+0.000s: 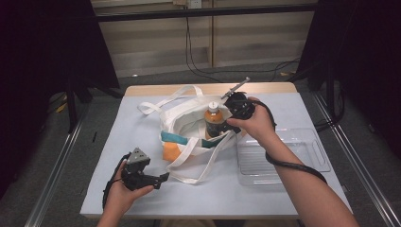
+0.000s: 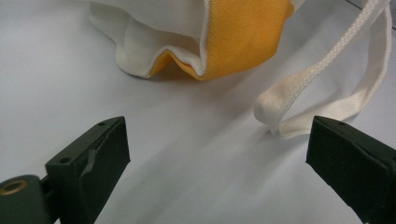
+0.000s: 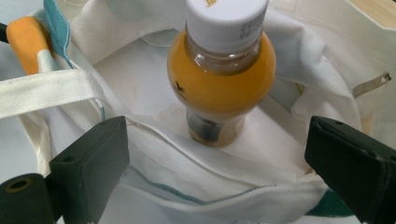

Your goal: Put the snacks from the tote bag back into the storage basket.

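Here, the bottle [image 3: 220, 79] is seen upright inside the tote bag [image 3: 187, 177], upper centre of the right gripper view, beyond the right gripper [image 3: 217, 154], whose jaws are spread wide and empty.

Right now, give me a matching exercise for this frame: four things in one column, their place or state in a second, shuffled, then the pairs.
1. bottle
2. clear tray
3. left gripper
4. right gripper

a. open, above the table near a strap
b. upright inside the tote bag
c. empty, beside the bag
d. open over the bag's mouth

Pairs: 1-b, 2-c, 3-a, 4-d
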A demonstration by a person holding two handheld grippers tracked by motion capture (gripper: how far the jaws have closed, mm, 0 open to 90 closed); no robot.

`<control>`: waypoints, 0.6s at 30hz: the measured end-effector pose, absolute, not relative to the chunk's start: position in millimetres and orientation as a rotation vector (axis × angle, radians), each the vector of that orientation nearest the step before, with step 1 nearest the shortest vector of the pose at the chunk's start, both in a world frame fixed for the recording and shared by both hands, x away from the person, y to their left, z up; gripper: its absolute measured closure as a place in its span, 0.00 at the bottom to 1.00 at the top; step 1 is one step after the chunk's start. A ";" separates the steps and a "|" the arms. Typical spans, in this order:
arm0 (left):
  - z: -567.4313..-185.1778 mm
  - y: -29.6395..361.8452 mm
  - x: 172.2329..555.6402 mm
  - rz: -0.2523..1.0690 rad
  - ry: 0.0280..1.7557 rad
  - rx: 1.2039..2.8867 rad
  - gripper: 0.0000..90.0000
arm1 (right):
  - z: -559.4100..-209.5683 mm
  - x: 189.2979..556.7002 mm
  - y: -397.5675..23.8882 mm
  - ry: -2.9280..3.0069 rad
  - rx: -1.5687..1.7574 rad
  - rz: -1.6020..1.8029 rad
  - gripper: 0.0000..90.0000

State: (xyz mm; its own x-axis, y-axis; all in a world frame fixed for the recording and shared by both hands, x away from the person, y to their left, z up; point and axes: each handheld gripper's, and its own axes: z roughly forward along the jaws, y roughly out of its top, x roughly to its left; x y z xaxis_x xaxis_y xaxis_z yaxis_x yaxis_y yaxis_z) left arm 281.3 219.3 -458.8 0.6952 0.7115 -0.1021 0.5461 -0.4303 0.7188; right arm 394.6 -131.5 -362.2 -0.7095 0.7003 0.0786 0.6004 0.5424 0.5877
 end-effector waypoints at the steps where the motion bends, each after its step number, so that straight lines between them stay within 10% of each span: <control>1: -459.0 219.1 281.2 0.279 0.957 2.142 0.06 | -362.4 395.7 -130.7 2.609 1.109 0.893 0.08; 18: -459.7 219.3 280.7 0.268 0.969 2.137 0.06 | -373.5 410.3 -119.0 2.635 1.115 0.833 0.11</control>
